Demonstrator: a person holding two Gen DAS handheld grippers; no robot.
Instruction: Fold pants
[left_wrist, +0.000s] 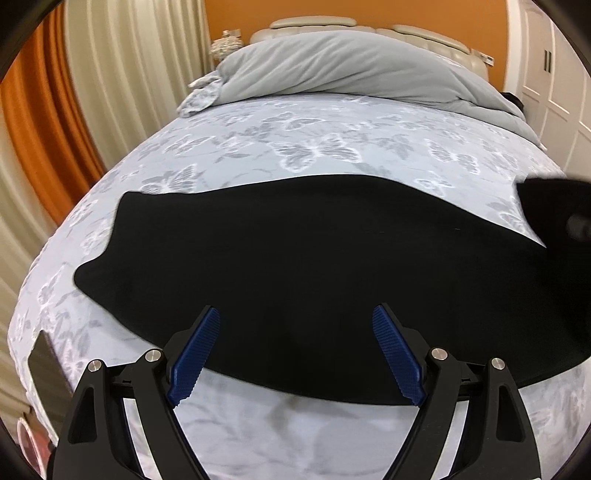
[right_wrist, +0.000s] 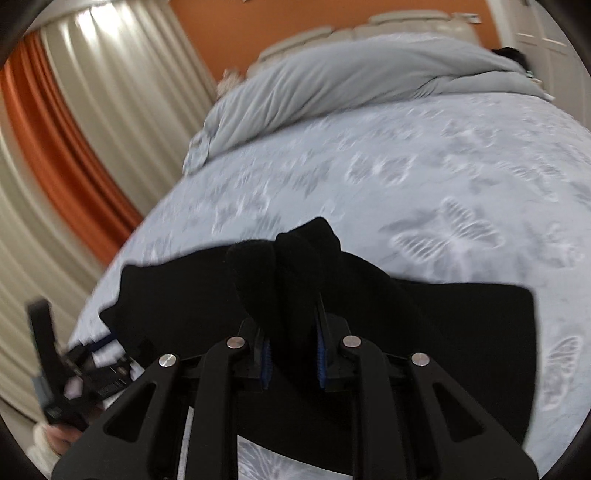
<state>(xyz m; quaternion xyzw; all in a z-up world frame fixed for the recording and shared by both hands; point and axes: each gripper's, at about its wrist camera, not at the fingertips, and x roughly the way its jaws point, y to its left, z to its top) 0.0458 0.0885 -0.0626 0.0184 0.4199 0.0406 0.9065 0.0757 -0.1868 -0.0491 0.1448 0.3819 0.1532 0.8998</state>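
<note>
Butterfly-print bed (left_wrist: 332, 147): black pants (left_wrist: 314, 258) ahead of my left tongs (left_wrist: 295, 325), spread apart; right tongs (right_wrist: 293, 332) clamp bunched cloth. Carry it across evenly.

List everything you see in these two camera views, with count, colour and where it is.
pants: one, black, spread across the near part of the bed, one end lifted
bedsheet: one, pale blue with butterfly print, covering the bed
duvet: one, grey, bunched at the head of the bed
headboard: one, cream, behind the duvet
curtains: cream and orange, left side
wall: orange, behind the bed
left claw: open, above the pants' near edge
right claw: shut on the pants' lifted end
</note>
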